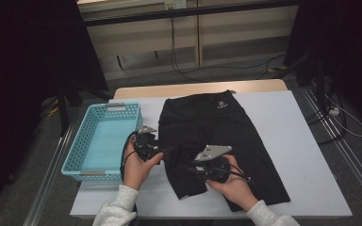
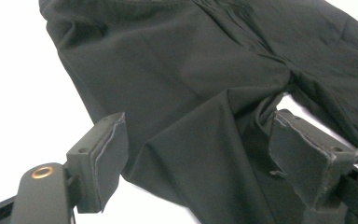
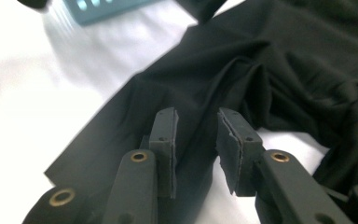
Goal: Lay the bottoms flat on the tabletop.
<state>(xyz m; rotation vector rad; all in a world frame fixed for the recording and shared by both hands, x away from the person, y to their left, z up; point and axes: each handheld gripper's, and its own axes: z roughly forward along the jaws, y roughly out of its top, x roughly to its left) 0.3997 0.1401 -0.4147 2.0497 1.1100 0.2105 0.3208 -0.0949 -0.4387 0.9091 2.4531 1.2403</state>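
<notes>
Black shorts (image 1: 217, 127) lie flat on the white table (image 1: 292, 141), waistband at the far side. My left gripper (image 1: 168, 151) reaches in from the left at the near leg's inner edge. In the left gripper view its jaws stand wide apart (image 2: 198, 149), with a fold of the shorts (image 2: 186, 93) lying between them, untouched by the pads. My right gripper (image 1: 192, 170) points left over the same leg. In the right gripper view (image 3: 196, 140) a narrow gap separates its pads above the wrinkled fabric (image 3: 261, 70), and nothing is pinched.
A light blue perforated basket (image 1: 115, 107) stands on the table's left side, close to my left hand; it is also at the top of the right gripper view (image 3: 102, 9). White tabletop runs to the right of the shorts. Cables lie on the floor beyond the table.
</notes>
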